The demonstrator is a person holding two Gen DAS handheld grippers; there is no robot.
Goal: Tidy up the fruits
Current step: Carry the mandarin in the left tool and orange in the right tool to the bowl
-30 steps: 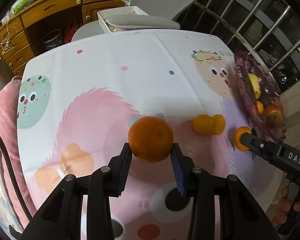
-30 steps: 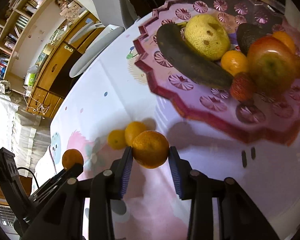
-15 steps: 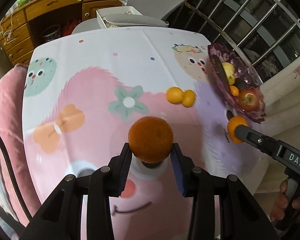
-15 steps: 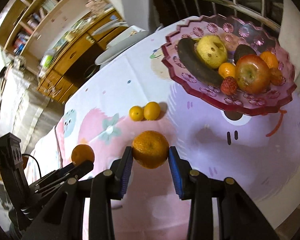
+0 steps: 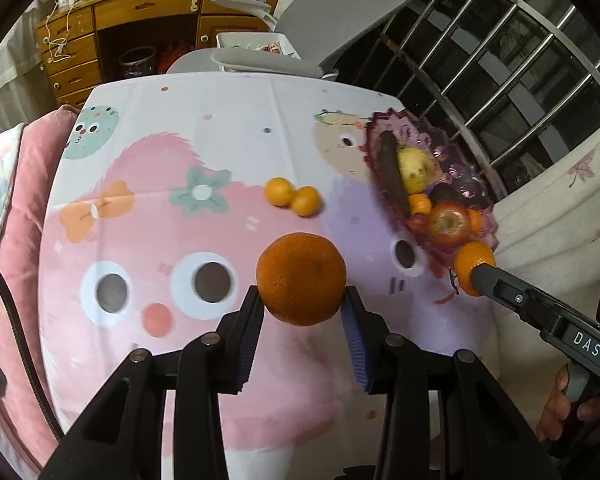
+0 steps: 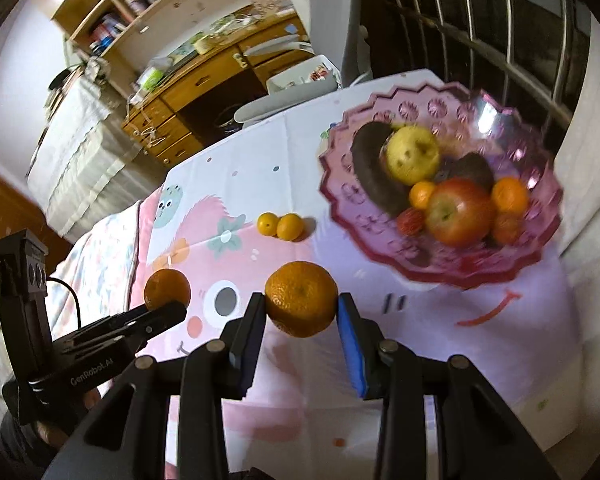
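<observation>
Two oranges ride clamped above the table: left gripper (image 5: 302, 312) grips one orange (image 5: 301, 279), right gripper (image 6: 301, 320) the other orange (image 6: 301, 299). Carry both level over the far-right pink bowl (image 6: 476, 92) and release low into gaps, clear of the apple (image 6: 460, 211).

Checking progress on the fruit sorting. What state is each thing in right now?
Left claw: shut on an orange, lifted.
Right claw: shut on another orange, lifted.
Two small oranges: loose on the tablecloth, touching.
Pink bowl: upright, holding fruit.
</observation>
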